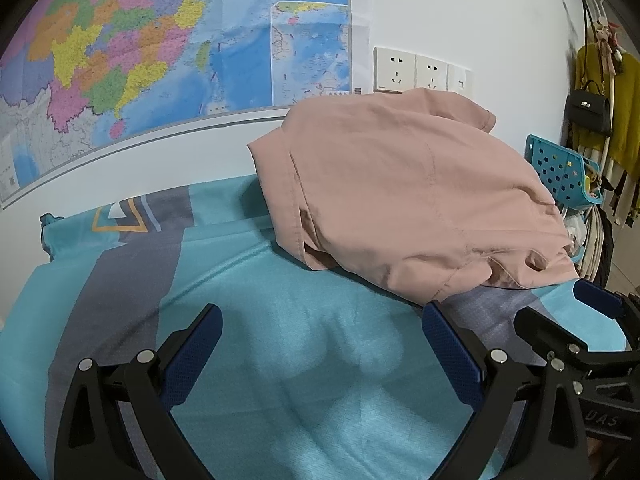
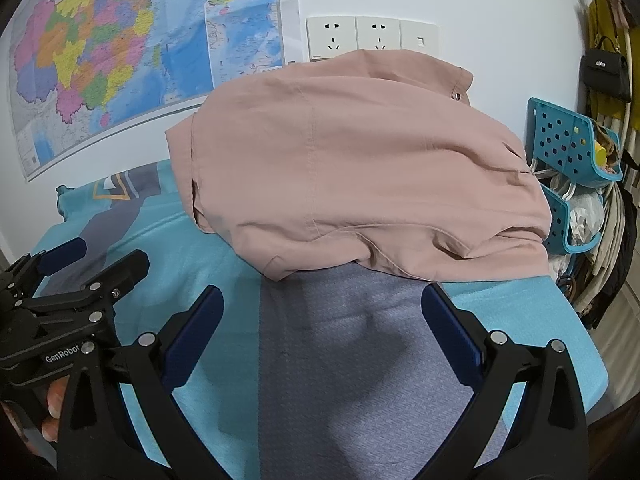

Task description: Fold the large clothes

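Observation:
A pink garment lies folded in a thick bundle on a teal and grey sheet, toward the far wall. It also shows in the right wrist view. My left gripper is open and empty, just short of the bundle's near edge and to its left. My right gripper is open and empty, just short of the bundle's near edge, over a grey stripe of the sheet. The left gripper shows at the left edge of the right wrist view, and the right gripper at the right edge of the left wrist view.
A map and wall sockets are on the wall behind. Blue perforated baskets and hanging clothes with a black bag stand at the right, past the sheet's right edge.

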